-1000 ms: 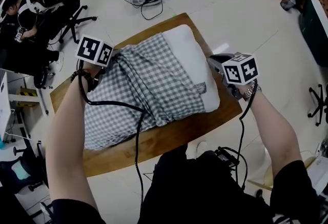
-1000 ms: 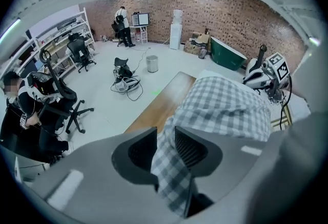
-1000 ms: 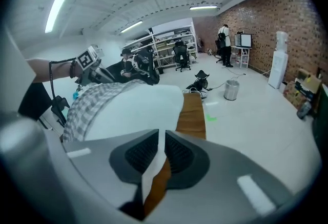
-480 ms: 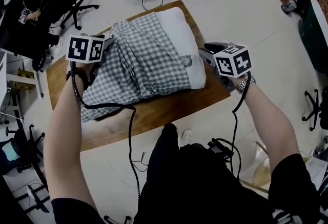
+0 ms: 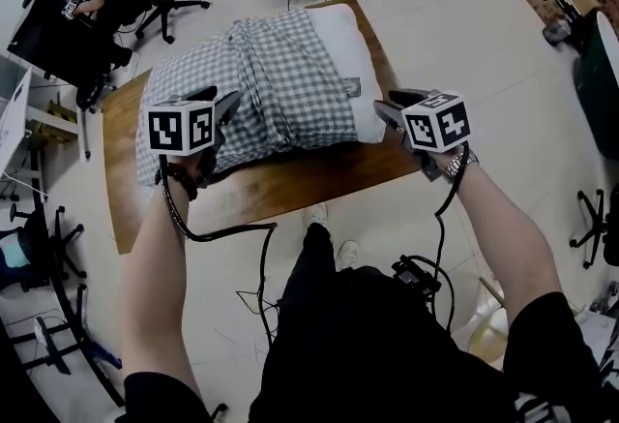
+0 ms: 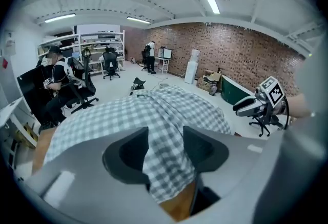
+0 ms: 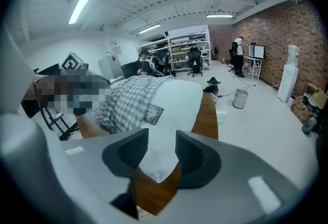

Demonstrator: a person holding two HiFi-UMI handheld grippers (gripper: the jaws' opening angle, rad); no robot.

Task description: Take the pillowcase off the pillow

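Both claws stand open at the pillow's near edge, gripping nothing.

The left gripper (image 5: 224, 107), centre left in the head view, has just been opening its jaws. They stand apart, and the checked pillowcase (image 5: 280, 82) shows through the gap unpinched. The right gripper (image 5: 387, 109), centre right, has also been opening, its jaws apart before the bare white end of the pillow (image 5: 346, 53). The pillowcase covers the pillow's left part, upper centre of the frame, on the wooden table (image 5: 290, 184).
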